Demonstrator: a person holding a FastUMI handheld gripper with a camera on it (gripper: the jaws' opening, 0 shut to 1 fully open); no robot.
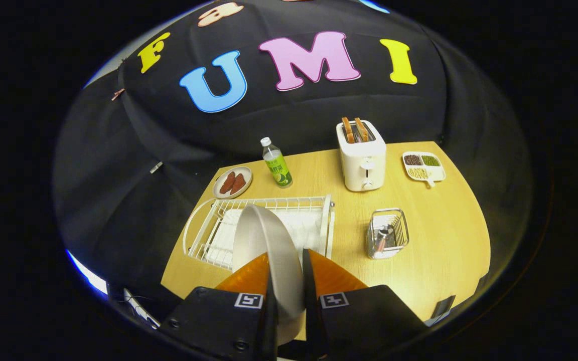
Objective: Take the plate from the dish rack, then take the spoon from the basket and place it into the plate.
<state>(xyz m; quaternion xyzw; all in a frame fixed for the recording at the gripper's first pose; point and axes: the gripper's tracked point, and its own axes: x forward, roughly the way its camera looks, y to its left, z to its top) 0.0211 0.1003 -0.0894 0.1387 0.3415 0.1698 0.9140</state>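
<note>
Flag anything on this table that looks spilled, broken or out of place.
Nothing stands out. The hand-held gripper is shut on the plate, held on edge above the dish rack. The spoon sits in its basket, and the bottle and toaster stand upright.

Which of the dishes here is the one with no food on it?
The plain grey plate clamped between the fingers over the dish rack. The small plate holds reddish pieces; the divided tray holds beans.
</note>
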